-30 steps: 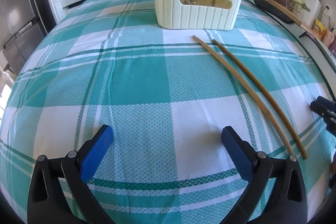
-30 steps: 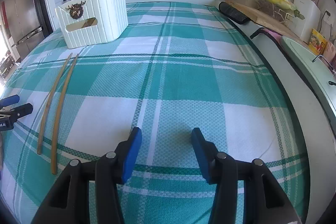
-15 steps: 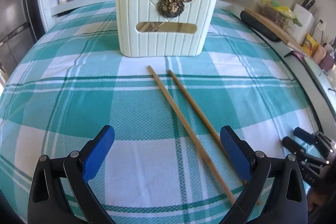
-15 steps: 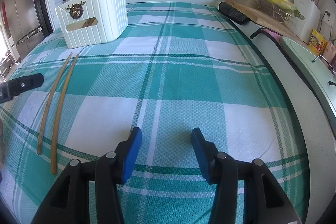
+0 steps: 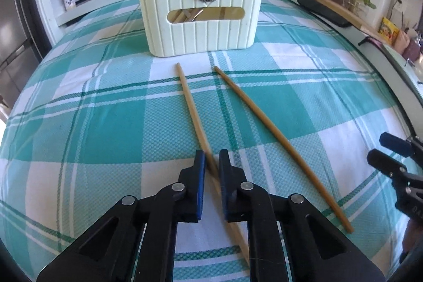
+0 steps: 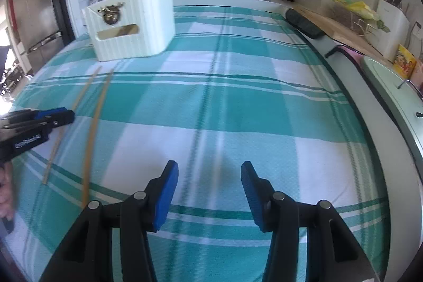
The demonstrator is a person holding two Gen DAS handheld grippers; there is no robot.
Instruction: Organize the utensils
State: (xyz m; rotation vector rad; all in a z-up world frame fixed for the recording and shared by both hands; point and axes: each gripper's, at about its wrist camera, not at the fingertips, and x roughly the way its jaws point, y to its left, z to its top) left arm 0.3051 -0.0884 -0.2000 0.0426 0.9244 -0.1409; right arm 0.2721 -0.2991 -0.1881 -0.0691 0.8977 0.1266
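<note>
Since half a second ago my left gripper (image 5: 211, 157) has gone from wide open to nearly closed, its two blue pads drawn in on either side of the left chopstick (image 5: 191, 107). The stick runs up between the pads; I cannot tell for certain whether they already pinch it or only bracket it, since a thin gap shows on each side. Its far tip points toward the cream utensil holder (image 5: 202, 15), which stands upright on the teal plaid tablecloth (image 5: 105, 123) with a brass deer emblem on its front and more chopsticks showing through its slot and above its rim.

The right chopstick (image 5: 280, 142) lies flat on the cloth just beside the first, angled away from it toward me, touching neither gripper.

My right gripper (image 6: 208, 181) hangs over the cloth well to the right of both sticks, fingers spread wide with nothing between them. From its camera the left gripper (image 6: 63, 114) appears at the left edge, over the chopsticks, which are blurred there.
</note>
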